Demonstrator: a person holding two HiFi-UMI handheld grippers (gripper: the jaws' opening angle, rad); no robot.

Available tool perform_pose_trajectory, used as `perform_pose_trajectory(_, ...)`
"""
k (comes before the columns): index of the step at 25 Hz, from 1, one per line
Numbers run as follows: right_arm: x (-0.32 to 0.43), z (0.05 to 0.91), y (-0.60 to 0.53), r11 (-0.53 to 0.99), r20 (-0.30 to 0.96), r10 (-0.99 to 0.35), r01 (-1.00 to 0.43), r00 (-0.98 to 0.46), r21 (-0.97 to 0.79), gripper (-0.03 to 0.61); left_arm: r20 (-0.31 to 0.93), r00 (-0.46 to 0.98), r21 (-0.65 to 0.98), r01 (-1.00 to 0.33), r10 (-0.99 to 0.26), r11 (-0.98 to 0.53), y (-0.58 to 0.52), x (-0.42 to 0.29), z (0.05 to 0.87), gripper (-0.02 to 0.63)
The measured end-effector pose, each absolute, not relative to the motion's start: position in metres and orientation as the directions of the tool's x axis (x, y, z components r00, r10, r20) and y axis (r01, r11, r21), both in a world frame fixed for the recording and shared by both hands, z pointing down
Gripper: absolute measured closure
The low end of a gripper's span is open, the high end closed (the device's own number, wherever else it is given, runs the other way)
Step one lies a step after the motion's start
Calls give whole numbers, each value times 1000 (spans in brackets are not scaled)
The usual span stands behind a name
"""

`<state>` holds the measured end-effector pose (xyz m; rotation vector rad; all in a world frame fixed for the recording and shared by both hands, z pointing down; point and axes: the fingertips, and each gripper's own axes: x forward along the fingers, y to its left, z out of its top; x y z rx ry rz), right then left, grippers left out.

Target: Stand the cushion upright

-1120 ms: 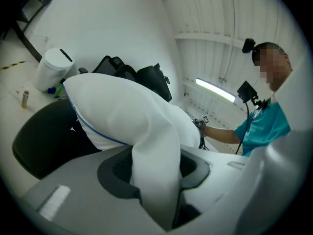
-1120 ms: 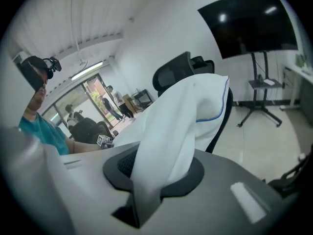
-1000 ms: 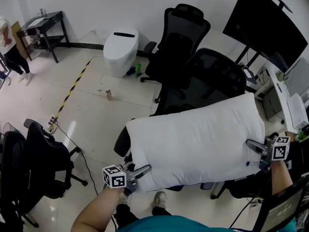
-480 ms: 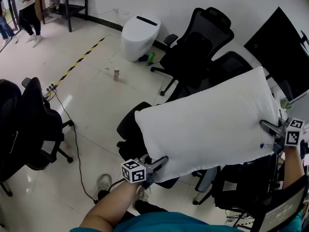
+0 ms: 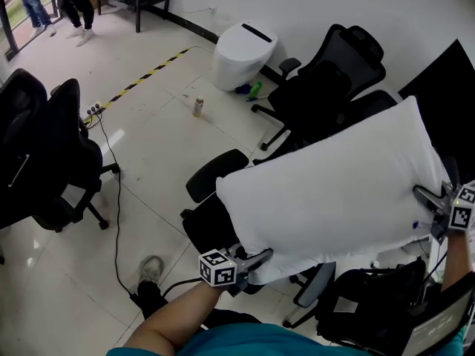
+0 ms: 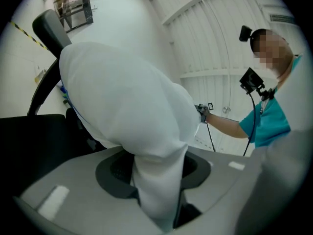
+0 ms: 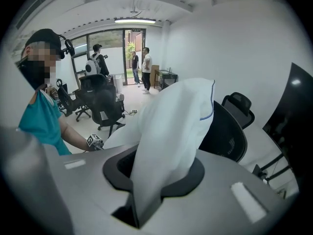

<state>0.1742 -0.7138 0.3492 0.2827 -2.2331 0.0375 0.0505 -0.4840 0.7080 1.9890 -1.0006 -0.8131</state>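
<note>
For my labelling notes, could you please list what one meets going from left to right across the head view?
Black office chair → left gripper → white cushion → right gripper.

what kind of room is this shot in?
Likely an office-style lab or test room, not a home. There are several black mesh office chairs, a large dark screen at the right, yellow-black tape on the tiled floor, and a white toilet unit out in the room.

Black office chairs (image 5: 328, 80) stand near a white toilet (image 5: 243, 53).
</note>
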Motion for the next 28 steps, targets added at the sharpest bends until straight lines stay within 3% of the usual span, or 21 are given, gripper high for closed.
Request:
perform_pose_trajectory(5,153,365,-716,989,794,-144,-113,-591,95,480,-151,550,839,-369,-822,-400,-485,89,740,419)
perform_pose_trajectory(14,117,440,-724,977,848,-172,21,-501,210,468,59,503,904,-393,-862,-168,-533,98,845,408)
perform_pose_trajectory(22,121,508,-733,974,874,-207,-4,-440,228,445,208,520,912,-408,-828,-27,-555,103,914,408)
perform_pose_trajectory(28,115,542,-749,962,874,-248,1,-417,273,383,307,527,902,-428,-792,65,-561,106,949,378)
